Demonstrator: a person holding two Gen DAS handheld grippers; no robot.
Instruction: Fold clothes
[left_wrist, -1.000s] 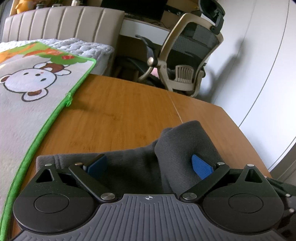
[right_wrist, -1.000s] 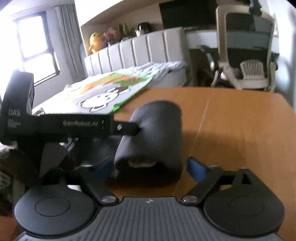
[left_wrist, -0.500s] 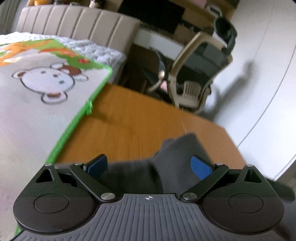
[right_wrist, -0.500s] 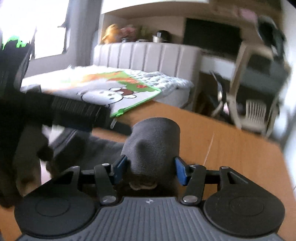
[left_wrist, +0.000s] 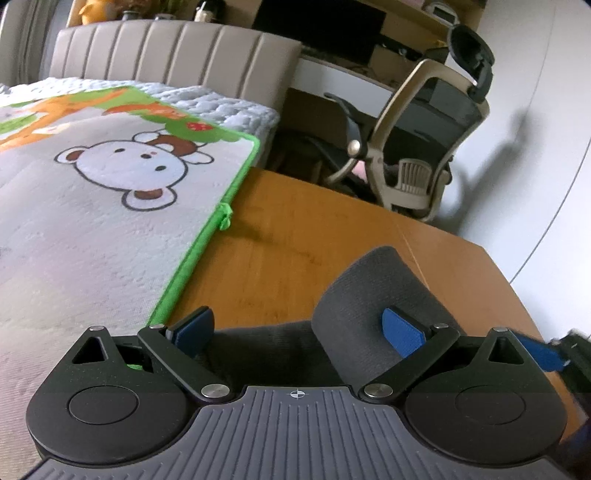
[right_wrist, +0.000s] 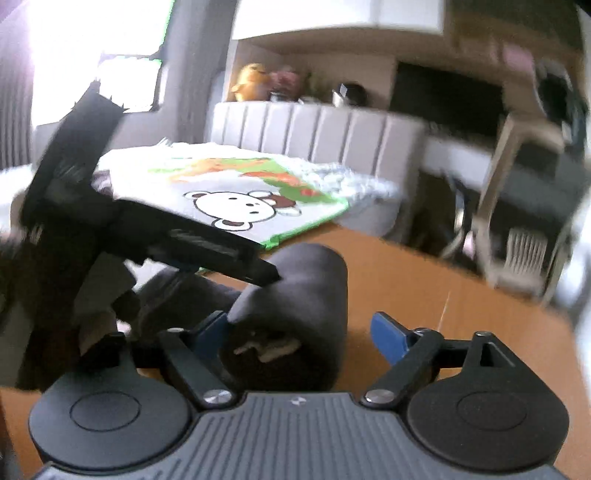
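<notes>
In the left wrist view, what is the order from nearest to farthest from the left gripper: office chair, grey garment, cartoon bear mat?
From the left gripper:
1. Grey garment, between its open fingers, bulging toward the right.
2. Cartoon bear mat, to the left, on the bed.
3. Office chair, beyond the wooden table's far edge, upper right.

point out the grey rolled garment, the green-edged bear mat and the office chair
grey rolled garment (right_wrist: 306, 273): right wrist view, top of the roll.
green-edged bear mat (left_wrist: 110, 229): left wrist view, pale middle.
office chair (left_wrist: 439, 122): left wrist view, mesh backrest.
</notes>
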